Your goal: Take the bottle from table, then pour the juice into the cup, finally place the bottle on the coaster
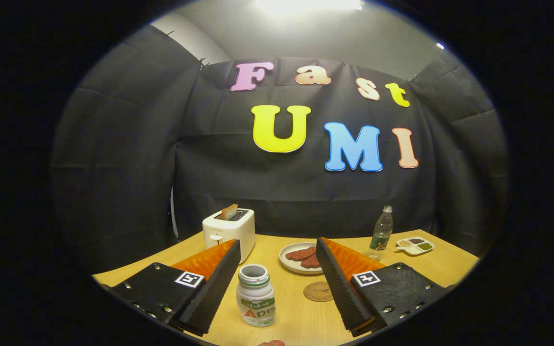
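Bottle (256,295) stands open on the table (296,312) between the spread fingers (277,288), coaster (319,291) just beside it.

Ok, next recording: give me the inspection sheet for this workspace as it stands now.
Surface: light wooden table.
Job's things: small white open-topped bottle with green label between the fingers, untouched; round brown coaster just beyond; cup not identified.
Clutter: white toaster holding a slice; white plate of reddish meat pieces; clear plastic water bottle; white divided dish.
Grippers: gripper open, fingers either side of the small bottle.
Cables: nothing seen.
Surroundings: black cloth wall.
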Motion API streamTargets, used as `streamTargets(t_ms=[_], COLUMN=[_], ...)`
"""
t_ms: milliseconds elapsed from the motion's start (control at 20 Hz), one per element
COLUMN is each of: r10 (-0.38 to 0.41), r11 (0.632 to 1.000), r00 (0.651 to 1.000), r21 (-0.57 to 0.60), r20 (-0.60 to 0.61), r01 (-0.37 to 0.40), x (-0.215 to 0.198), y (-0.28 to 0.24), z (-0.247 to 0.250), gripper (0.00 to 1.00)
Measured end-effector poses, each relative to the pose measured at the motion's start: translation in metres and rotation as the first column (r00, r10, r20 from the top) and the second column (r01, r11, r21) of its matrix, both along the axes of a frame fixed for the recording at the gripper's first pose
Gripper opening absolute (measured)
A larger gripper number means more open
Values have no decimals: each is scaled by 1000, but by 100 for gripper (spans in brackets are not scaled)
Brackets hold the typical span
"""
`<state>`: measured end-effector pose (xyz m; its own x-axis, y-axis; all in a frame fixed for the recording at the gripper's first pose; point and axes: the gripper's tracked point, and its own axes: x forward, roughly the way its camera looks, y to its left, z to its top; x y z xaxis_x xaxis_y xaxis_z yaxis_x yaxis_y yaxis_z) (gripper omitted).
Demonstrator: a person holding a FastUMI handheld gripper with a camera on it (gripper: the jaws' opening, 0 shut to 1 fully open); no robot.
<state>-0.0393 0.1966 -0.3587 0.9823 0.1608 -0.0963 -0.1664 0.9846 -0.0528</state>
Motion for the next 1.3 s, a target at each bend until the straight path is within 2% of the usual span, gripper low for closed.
streamTargets(t_ms=[250,550,600,650,750,850,1100,1300], r10=[82,33,47,42,28,2,-7,-44], r11=[994,996,996,996,997,999,994,949], r00=[995,992,992,991,989,984,975,938], r21=[-70,-78,-74,-75,-60,-31,100,278], r20=[-50,-122,-121,-125,-148,-178,-222,-344], r01=[-85,-43,-57,-51,-38,-8,30,146], x=[3,28,27,33,36,37,38,37], y=[22,27,30,31,31,23,0,-30], z=[-55,-102,-106,-106,-104,-103,-77,-86], gripper=[97,97,94,72,71,68,63,62])
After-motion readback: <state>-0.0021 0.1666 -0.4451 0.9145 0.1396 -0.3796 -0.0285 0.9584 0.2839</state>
